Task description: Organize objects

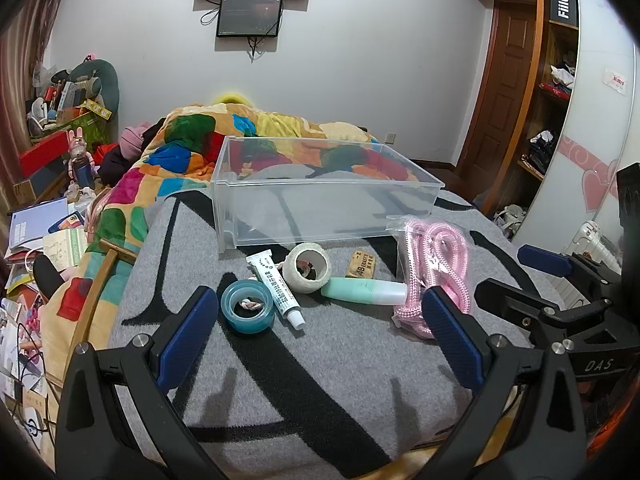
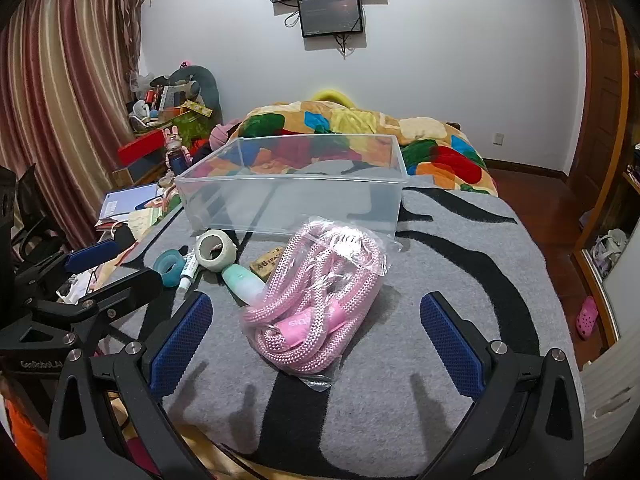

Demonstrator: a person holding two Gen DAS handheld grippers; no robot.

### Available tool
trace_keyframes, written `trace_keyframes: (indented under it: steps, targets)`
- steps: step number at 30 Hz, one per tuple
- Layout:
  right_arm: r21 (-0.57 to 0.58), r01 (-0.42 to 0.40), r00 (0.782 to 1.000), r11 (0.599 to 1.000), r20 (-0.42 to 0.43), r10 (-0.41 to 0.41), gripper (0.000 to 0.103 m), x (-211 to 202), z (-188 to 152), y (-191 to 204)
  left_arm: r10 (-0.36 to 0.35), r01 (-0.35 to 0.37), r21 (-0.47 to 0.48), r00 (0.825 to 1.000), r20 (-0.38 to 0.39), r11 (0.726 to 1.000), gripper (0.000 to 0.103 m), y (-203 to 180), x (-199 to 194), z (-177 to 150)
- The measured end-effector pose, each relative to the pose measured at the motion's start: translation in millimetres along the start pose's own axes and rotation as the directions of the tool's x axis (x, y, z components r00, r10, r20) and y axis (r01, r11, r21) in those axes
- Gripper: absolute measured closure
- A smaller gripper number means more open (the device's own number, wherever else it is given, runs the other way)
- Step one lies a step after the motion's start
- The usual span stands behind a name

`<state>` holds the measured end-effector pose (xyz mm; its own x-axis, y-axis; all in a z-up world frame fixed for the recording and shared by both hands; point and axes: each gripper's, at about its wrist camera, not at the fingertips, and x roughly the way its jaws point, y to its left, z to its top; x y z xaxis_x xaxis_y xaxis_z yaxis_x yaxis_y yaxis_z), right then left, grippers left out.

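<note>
A clear plastic bin (image 1: 320, 200) (image 2: 292, 192) stands empty on the grey blanket. In front of it lie a blue tape roll (image 1: 248, 306) (image 2: 168, 268), a white tube (image 1: 276, 286) (image 2: 188, 274), a white bandage roll (image 1: 307, 268) (image 2: 216, 250), a mint bottle (image 1: 362, 290) (image 2: 242, 282), a brown eraser (image 1: 362, 264) (image 2: 266, 260) and a bagged pink rope (image 1: 434, 272) (image 2: 316, 304). My left gripper (image 1: 316, 336) is open and empty, near the tape roll and tube. My right gripper (image 2: 316, 340) is open, with the rope bag between its fingers, not clamped.
The grey and black blanket (image 2: 460, 264) covers the bed's near end; a colourful quilt (image 1: 180, 152) is heaped behind the bin. Cluttered books and boxes (image 1: 44, 216) lie left of the bed. A wardrobe (image 1: 556, 100) stands at the right.
</note>
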<state>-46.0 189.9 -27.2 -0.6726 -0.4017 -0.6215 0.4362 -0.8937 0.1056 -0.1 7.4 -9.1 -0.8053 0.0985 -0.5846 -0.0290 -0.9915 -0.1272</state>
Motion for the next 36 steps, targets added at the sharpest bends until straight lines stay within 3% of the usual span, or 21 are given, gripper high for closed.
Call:
trace_keyframes:
  steps: [36]
  targets:
    - [0.007, -0.007, 1.000, 1.000, -0.006, 0.007, 0.000, -0.4, -2.4, 2.9, -0.003, 0.003, -0.006, 1.000, -0.006, 1.000, 0.000, -0.5, 0.6, -2.1]
